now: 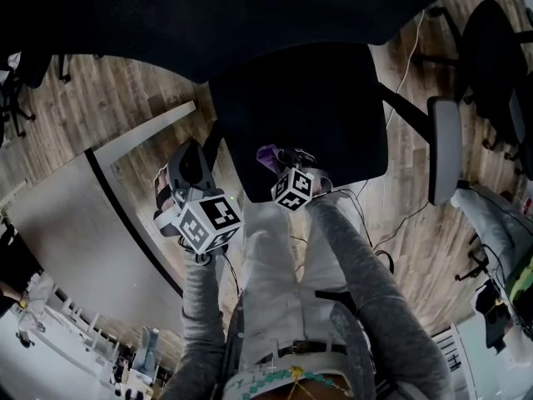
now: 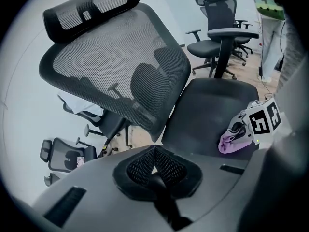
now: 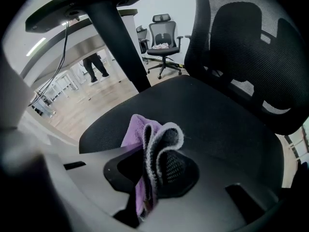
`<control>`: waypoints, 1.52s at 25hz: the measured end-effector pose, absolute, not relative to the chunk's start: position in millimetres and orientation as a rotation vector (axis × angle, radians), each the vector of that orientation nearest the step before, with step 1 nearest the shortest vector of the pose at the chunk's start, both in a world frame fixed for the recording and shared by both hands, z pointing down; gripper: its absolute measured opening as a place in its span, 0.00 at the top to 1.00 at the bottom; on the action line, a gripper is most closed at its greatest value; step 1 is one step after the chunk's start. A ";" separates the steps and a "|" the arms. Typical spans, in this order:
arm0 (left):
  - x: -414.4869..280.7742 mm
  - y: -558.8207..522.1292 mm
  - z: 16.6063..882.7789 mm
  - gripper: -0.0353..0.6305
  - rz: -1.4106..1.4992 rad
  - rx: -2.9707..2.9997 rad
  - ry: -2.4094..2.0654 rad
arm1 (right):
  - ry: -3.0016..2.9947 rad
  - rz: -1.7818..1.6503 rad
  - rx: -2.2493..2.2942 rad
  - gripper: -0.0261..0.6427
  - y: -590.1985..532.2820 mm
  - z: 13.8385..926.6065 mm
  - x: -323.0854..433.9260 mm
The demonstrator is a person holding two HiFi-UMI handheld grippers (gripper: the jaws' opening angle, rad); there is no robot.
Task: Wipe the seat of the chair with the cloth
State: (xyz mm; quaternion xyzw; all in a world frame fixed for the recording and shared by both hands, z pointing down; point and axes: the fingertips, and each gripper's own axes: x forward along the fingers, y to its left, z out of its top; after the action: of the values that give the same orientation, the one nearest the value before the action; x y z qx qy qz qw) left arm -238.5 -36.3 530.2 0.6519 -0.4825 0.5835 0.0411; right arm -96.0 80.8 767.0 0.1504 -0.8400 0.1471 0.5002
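Right fingers (image 3: 179, 170) on bunched purple cloth (image 3: 139, 133)

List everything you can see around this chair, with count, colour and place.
chair: one, black, mesh back, straight ahead
cloth: one, purple, at the chair's front edge
other chairs: several, black, around the room
table: one, white, left of the chair
floor: wood planks, under it all
left gripper: shut, empty, by the chair's front left
right gripper: shut on the cloth
sleeves: two, grey, behind the grippers
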 end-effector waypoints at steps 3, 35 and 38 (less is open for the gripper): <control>-238.0 -36.7 530.5 0.95 1.789 1.996 -1.477 | -2.026 0.358 0.375 0.88 78.7 767.6 -90.0; -240.7 -35.2 532.0 0.95 1.832 1.989 -1.477 | -1.930 0.369 0.468 0.88 62.7 777.4 -17.9; -241.6 -34.3 532.8 0.95 1.834 1.988 -1.480 | -1.925 0.366 0.469 0.88 61.7 778.3 -13.0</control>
State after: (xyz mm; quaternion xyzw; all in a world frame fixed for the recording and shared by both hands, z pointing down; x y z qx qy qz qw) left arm -241.6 -34.3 532.8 0.6444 -0.4800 0.5945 0.0292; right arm -13.0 61.7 778.3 0.1967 -0.8078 0.1536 0.5341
